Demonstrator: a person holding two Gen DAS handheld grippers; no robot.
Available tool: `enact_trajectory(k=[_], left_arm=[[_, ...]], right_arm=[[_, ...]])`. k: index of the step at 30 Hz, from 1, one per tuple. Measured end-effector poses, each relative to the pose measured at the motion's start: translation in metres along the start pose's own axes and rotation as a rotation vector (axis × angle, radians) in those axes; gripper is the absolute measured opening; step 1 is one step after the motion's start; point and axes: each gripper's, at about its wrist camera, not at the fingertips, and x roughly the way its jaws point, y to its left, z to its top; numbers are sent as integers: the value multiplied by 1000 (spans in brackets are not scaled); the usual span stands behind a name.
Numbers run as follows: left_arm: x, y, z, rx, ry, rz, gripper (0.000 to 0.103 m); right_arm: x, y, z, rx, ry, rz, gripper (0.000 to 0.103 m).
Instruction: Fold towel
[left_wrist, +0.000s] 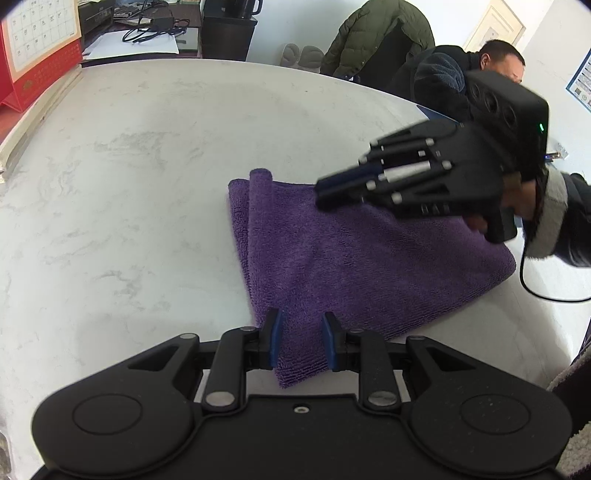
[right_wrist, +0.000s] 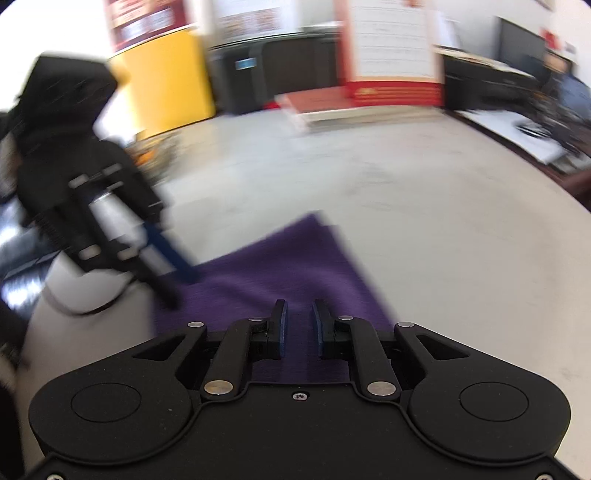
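My left hand-held gripper (left_wrist: 301, 341) nearest, fingers apart, straddling near corner of purple towel (left_wrist: 354, 258), gripping nothing. Towel lies doubled on white bench (left_wrist: 147, 166), layered edge at left. My right hand-held gripper (left_wrist: 321, 192) hovers over far part, narrow gap, empty. Right view motion-blurred; towel's underside layers hidden.

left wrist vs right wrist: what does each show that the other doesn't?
Left wrist only: a red calendar at the table's far left, a green jacket over a chair, a seated person, and the towel's rolled far edge.

Right wrist only: a yellow panel and a red-and-white board, both motion-blurred.

Both: the purple towel lying folded on the white table, and both tools. The left tool is open at the towel's near corner; the right tool is above the towel, a gap between its fingers in its own view.
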Motion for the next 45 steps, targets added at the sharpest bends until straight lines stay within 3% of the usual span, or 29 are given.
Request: enact_trajectory(k=[2,8,10,17,22,29,35,45], left_arm=[[0,-2,1,11,8,6,22],[4,-11,3,54,26,15,30],[5,-13,2,62,27,21,32],[3,-17,12,96,27,74,32],[6,-16,36,125,-31,89,34],[34,-5,64,159,-19,86,34],[45,8,66,130,-13,93,34],[44,2,66,137,-24,119,34]], right_arm=[[-2,-2,4,-3,-6,3,13],[16,36,18,-126,5,166,14],[31,41,19,-165,26,144,14],[36,-4,31,54,-14,-36,16],[-10,-8,10,102,-40,-57,16],[-39,21,-29,96,30,-43,18],[-58,7,-57,203,10,-149,18],[-148,-53,-133,538,-34,-492,18]])
